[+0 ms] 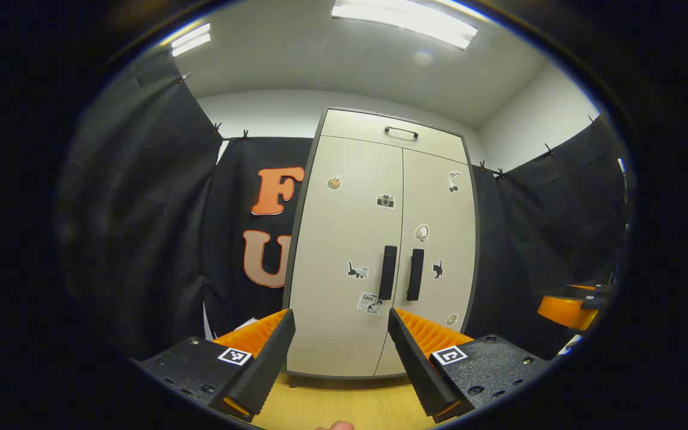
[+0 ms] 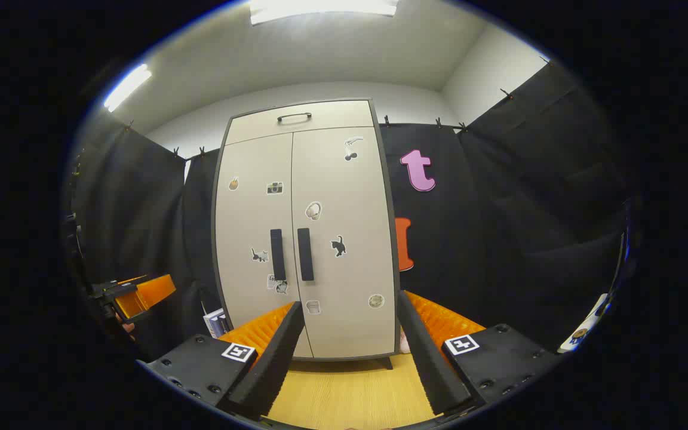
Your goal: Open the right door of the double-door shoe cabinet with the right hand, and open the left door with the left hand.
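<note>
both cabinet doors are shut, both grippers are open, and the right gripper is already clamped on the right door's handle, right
Not quite. In the right gripper view the right gripper is open and short of the cabinet, holding nothing; the right door's handle is untouched. Both doors are shut and the left gripper is open, as you said.

Matt cream shoe cabinet [image 1: 374, 251] (glossy stickers) — wood-grain floor [image 2: 350, 394].

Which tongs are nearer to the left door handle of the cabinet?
Left, by a little. The left tongs face the left door handle, open, not touching. The right tongs stand further right, before the right door.
</note>
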A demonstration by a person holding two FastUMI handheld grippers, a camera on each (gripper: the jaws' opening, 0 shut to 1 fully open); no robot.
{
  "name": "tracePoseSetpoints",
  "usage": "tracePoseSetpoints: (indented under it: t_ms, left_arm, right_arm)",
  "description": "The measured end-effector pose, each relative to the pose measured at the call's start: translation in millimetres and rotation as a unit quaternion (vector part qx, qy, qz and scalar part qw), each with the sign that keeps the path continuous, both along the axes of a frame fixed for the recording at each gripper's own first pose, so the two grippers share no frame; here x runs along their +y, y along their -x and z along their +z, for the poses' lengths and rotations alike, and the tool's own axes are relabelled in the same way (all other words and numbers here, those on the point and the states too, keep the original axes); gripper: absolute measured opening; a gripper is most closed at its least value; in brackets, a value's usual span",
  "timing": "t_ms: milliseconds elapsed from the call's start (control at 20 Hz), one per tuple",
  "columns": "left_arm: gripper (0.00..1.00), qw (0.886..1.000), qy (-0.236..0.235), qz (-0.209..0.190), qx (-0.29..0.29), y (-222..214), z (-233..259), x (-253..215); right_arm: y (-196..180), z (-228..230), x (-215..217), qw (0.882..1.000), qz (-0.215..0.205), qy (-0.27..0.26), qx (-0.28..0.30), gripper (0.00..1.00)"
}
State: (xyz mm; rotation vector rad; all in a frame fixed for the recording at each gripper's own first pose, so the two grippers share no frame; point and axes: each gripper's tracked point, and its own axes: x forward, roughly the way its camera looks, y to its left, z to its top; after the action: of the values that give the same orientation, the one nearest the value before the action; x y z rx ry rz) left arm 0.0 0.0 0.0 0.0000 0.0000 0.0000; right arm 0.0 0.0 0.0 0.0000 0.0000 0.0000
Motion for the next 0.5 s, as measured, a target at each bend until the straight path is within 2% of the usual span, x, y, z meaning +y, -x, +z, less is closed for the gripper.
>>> tracePoseSetpoints:
  t_ms: [50, 250, 450, 500]
  left_arm:
    - [0.94, 1.0, 0.0, 0.001, 0.001, 0.9, -0.1, 0.8]
    - [0.94, 1.0, -0.002, 0.004, 0.001, 2.5, -1.6, 5.3]
    - [0.94, 1.0, 0.003, 0.005, 0.004, 3.1, -5.0, 8.1]
    - [0.94, 1.0, 0.001, 0.006, 0.003, 3.5, -4.8, 9.9]
  right_arm:
    - [-0.3, 0.9, 0.8, 1.0, -0.001, 0.001, -0.001, 0.99]
    - [4.2, 9.5, 4.9, 1.0, -0.002, -0.013, -0.021, 1.0]
    - [2.8, 1.5, 6.1, 1.0, 0.001, -0.01, -0.002, 1.0]
    - [1.9, 0.1, 5.5, 1.0, -0.001, -0.009, -0.001, 0.92]
